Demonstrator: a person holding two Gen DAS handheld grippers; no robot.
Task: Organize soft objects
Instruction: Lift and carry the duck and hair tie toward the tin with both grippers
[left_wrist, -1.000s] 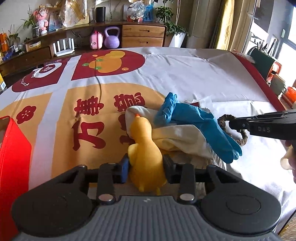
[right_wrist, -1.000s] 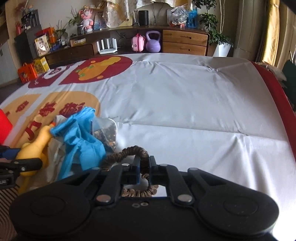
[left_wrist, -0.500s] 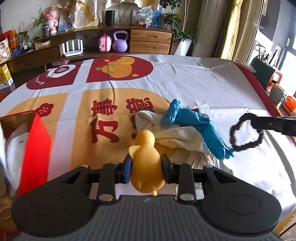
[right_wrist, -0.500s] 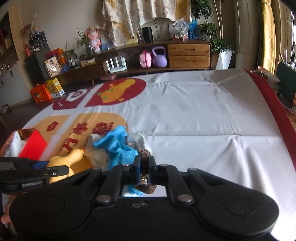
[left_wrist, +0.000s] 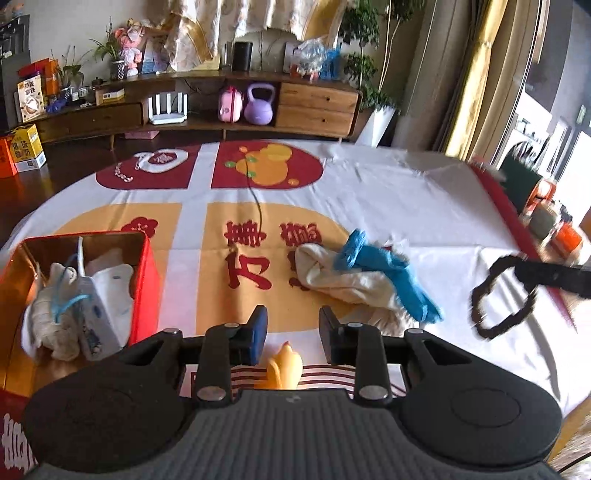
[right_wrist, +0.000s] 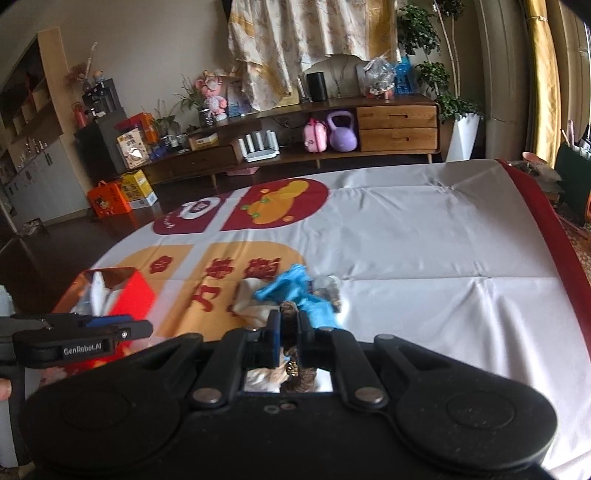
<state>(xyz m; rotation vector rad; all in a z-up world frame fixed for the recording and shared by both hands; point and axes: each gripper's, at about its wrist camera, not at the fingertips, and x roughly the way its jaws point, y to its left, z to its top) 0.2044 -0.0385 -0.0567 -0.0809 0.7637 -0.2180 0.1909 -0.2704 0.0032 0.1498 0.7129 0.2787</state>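
Note:
My left gripper is open and empty, raised above the table. The yellow rubber duck lies on the cloth just below and behind its fingertips, free of the pads. My right gripper is shut on a dark braided hair tie, which hangs as a loop in the air at the right of the left wrist view. A blue glove lies over a cream cloth at mid-table. The red box at left holds white soft items.
The table wears a white cloth with red and orange prints. A small clear bag of dark bits lies beside the glove. The table's red edge runs along the right. A sideboard stands beyond the table.
My left gripper has opened and let go of the duck, which dropped to the cloth below. Both grippers have risen, the right one lifting the hair tie further.

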